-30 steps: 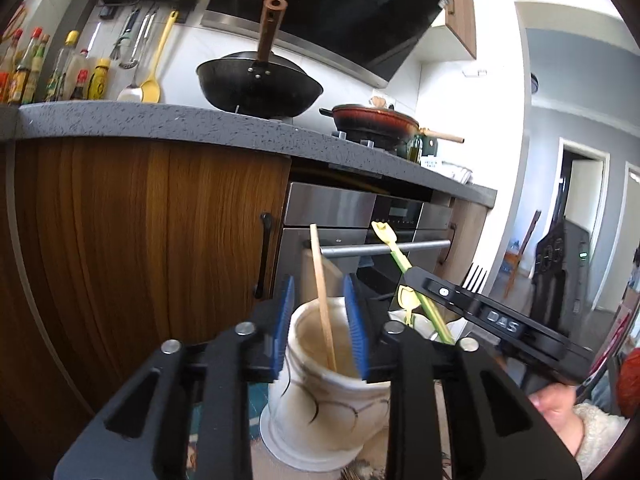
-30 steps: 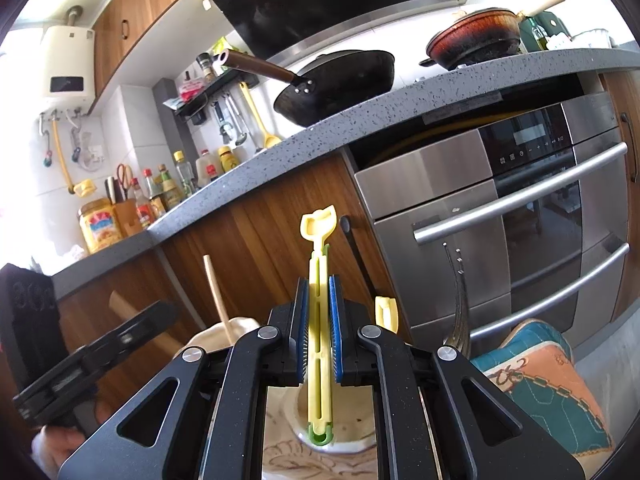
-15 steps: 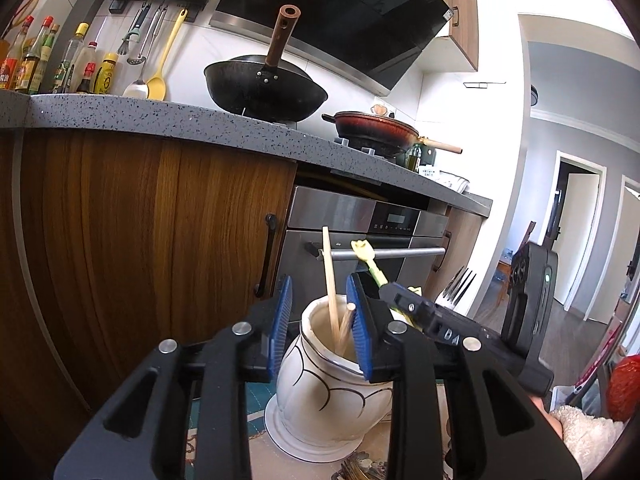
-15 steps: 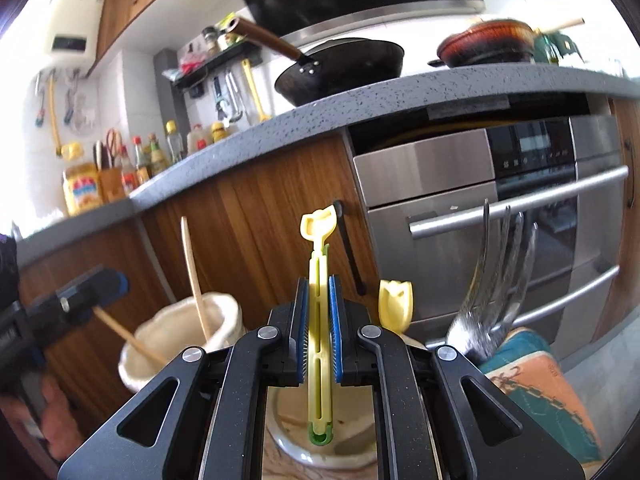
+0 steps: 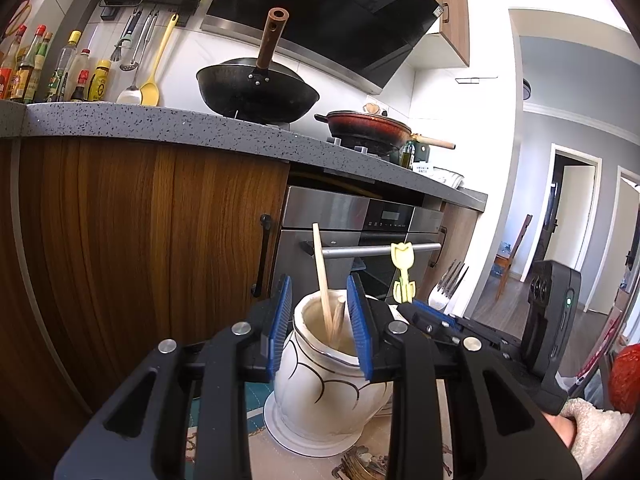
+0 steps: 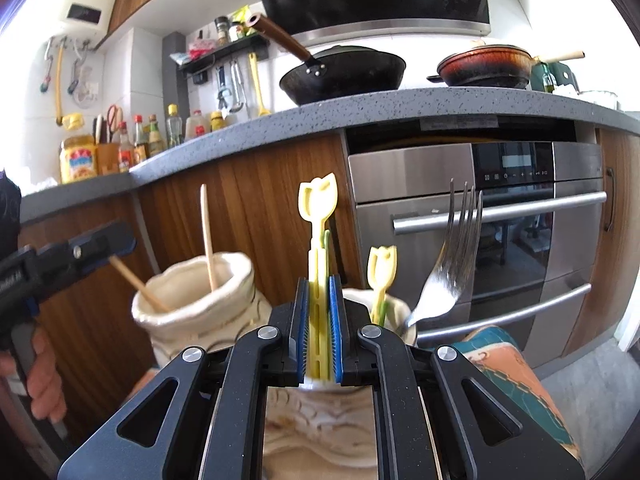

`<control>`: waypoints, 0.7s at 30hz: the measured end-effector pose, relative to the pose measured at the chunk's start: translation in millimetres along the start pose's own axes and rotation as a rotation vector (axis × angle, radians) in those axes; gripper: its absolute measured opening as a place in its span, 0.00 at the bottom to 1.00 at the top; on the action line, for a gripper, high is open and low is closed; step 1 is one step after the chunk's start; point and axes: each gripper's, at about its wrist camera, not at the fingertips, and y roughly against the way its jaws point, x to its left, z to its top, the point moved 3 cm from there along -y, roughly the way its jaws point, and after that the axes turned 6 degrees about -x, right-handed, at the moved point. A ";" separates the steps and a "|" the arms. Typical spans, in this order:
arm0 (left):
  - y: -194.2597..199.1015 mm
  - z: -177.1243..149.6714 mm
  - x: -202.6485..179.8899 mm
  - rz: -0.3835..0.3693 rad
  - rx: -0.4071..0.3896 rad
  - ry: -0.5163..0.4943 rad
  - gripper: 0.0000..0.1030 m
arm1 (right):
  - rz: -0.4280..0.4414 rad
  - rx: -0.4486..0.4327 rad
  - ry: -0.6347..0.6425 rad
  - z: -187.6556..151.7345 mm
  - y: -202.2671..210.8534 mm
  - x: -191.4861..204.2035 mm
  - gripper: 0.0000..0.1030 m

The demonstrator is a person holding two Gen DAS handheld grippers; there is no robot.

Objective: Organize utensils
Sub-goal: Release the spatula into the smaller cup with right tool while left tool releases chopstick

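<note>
My left gripper [image 5: 319, 322] stands open in front of a white jar [image 5: 320, 380]. One chopstick [image 5: 320, 264] stands tall in the jar. A second chopstick [image 6: 136, 284] leans from the jar's mouth up to the left fingertip; the pads do not press on it. My right gripper [image 6: 319, 320] is shut on a yellow tulip-topped utensil [image 6: 318, 216], held upright over a second cream jar [image 6: 356, 294]. That jar holds another yellow utensil [image 6: 382, 276] and metal forks [image 6: 452, 264]. In the left wrist view the right gripper [image 5: 424, 314] sits just right of the white jar.
A wooden cabinet [image 5: 140, 240] and a steel oven [image 6: 500, 232] stand close behind the jars, under a grey counter [image 5: 160, 120] with a wok [image 5: 256, 88] and a red pan [image 5: 364, 128]. A patterned cushion [image 6: 512, 368] lies right. A hand [image 6: 40, 364] holds the left gripper.
The second chopstick has gone down into the white jar. My right gripper rolled level and drew off to the right, bringing the yellow utensil upright; the forks came into its view.
</note>
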 end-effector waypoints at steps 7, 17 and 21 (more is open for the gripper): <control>0.9 -2.2 -1.6 -0.004 0.008 -0.006 0.35 | -0.017 0.016 0.007 -3.5 -0.3 0.9 0.11; 3.0 -3.4 -3.2 0.015 -0.005 -0.003 0.55 | -0.023 -0.022 0.014 0.3 9.7 2.1 0.40; 10.5 -7.5 -6.0 0.046 -0.013 -0.025 0.80 | -0.041 -0.046 0.020 3.7 29.2 4.9 0.67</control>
